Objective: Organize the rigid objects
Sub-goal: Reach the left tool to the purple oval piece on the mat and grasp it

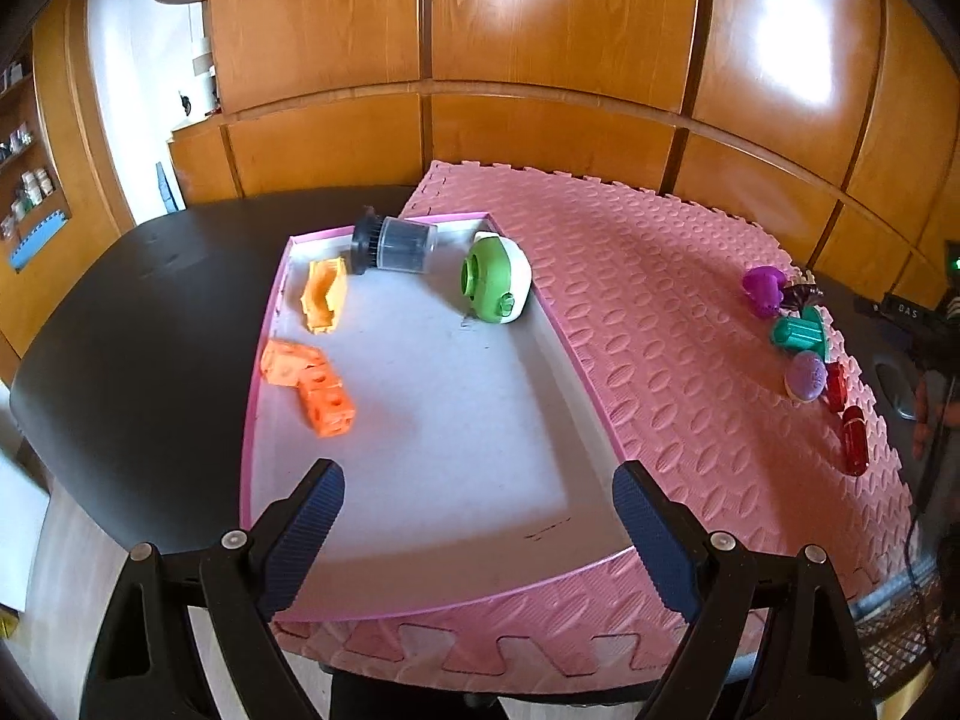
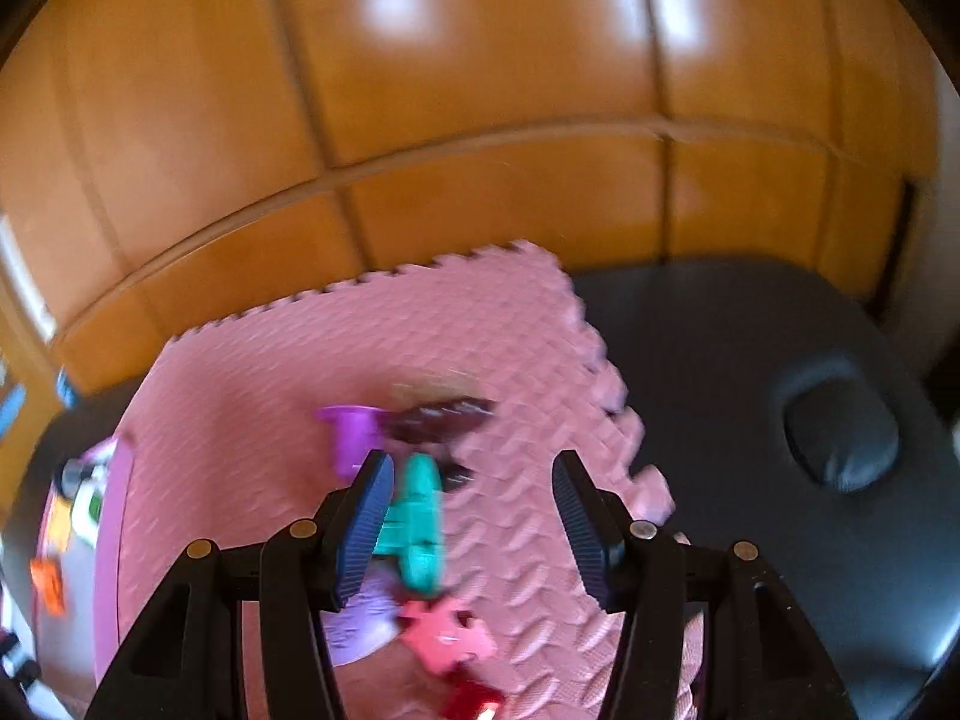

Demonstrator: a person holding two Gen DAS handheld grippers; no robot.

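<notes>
A: What sits on the dark table (image 1: 138, 324)?

B: A pink foam mat (image 1: 660, 312) with a bumpy embossed surface and jigsaw edges covers its right part. A shallow tray (image 1: 420, 420) with a pink rim and pale grey floor lies across the mat's left edge. The left hand-held gripper (image 1: 479, 492) hovers over the tray's near end, its ribbed blue pads spread wide, holding nothing.

A: What is in the tray?

B: At its far end lie a clear ribbed jar (image 1: 396, 245) with a black cap, on its side, a rounded green and white toy (image 1: 495, 287), and a yellow-orange block (image 1: 324, 295). Orange cubes (image 1: 309, 387) with holes lie by the tray's left rim.

A: And the right side?

B: Loose pieces cluster near the mat's right edge: a purple piece (image 1: 762, 288), a teal ridged spool (image 1: 801, 331), a lilac ball (image 1: 805, 377), and red translucent capsules (image 1: 853, 439). The right hand-held gripper (image 2: 474, 468) hangs over them, wide open and empty; its left pad is just beside the teal spool (image 2: 417, 522). That view is blurred.
</notes>
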